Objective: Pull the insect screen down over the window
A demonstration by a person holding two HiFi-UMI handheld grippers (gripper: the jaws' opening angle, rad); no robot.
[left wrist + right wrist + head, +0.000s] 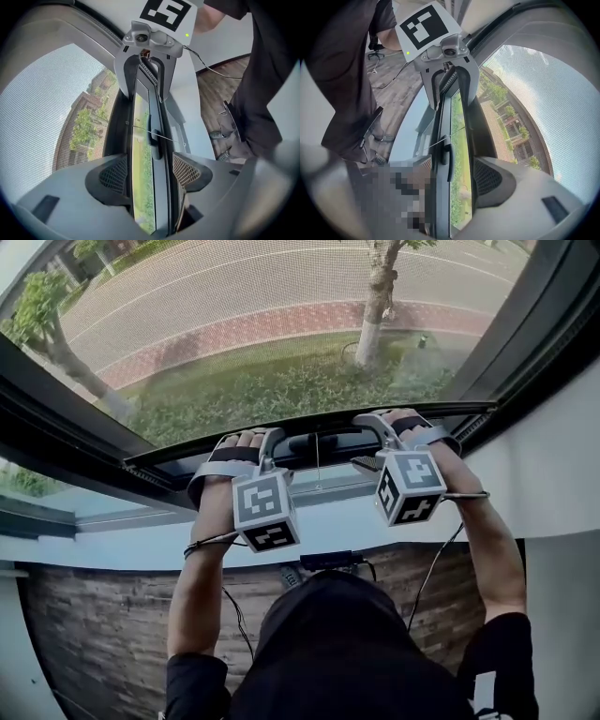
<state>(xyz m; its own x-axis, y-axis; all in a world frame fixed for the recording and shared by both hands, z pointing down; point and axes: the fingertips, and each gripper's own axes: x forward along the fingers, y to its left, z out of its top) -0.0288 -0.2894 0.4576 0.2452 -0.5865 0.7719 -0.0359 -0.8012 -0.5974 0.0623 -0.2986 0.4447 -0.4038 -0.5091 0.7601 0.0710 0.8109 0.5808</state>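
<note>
Black bottom bar (pixel 323 432) of the one insect screen (pixel 262 334) runs nine to three o'clock, mesh filling the window (pixel 56 418) above it. The left tongs (pixel 267 439) and right tongs (pixel 375 425) each clamp the bar (one pull cord (pixel 317 474) hangs between).

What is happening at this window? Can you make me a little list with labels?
Place: a window seen from above, with grass and a tree outside
Screen: grey mesh covers most of the window
Bottom bar: dark, not yet down at the white sill
Left gripper: clamped on the bar
Right gripper: clamped on the bar, beside the left one
Handle: between the two grippers, untouched
Left to do: cover the strip under the bar
</note>
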